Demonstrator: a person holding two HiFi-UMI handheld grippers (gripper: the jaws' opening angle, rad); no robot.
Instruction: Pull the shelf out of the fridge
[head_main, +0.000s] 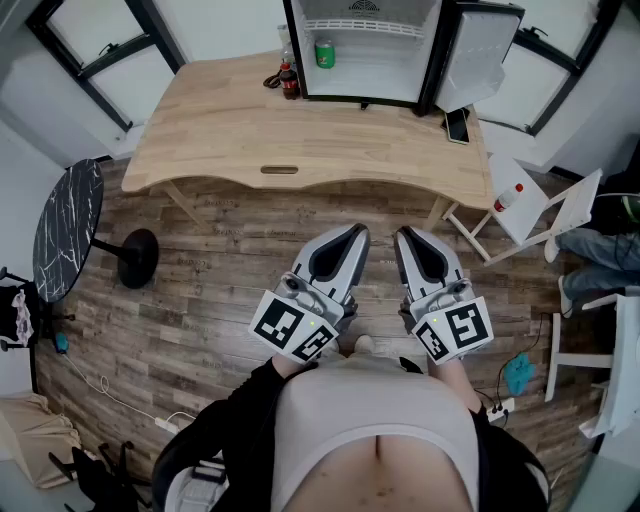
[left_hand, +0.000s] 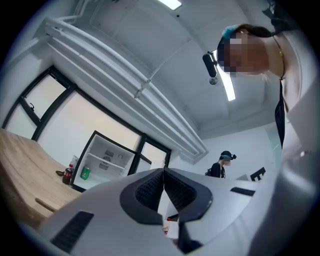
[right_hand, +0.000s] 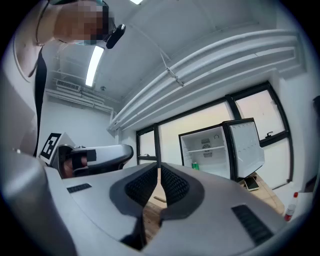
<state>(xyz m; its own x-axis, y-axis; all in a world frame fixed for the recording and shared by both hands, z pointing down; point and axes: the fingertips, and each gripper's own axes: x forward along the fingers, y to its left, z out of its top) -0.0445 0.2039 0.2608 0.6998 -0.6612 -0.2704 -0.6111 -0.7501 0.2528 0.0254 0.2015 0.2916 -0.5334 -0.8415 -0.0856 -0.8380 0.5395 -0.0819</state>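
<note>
A small black fridge (head_main: 365, 50) stands open at the far edge of the wooden table (head_main: 230, 135), its door swung to the right. Inside it a white wire shelf (head_main: 363, 27) spans the upper part, and a green can (head_main: 324, 53) stands on the fridge floor below. The fridge (left_hand: 105, 162) and its shelf (right_hand: 206, 150) also show far off in both gripper views. My left gripper (head_main: 358, 235) and right gripper (head_main: 402, 238) are held side by side close to my body, well short of the table. Both are shut with nothing between the jaws.
A dark cola bottle (head_main: 289, 80) stands left of the fridge and a phone (head_main: 457, 125) lies to its right. A white chair with a red-capped bottle (head_main: 508, 197) is at the right, a black round side table (head_main: 65, 228) at the left. A person (left_hand: 223, 163) stands far off.
</note>
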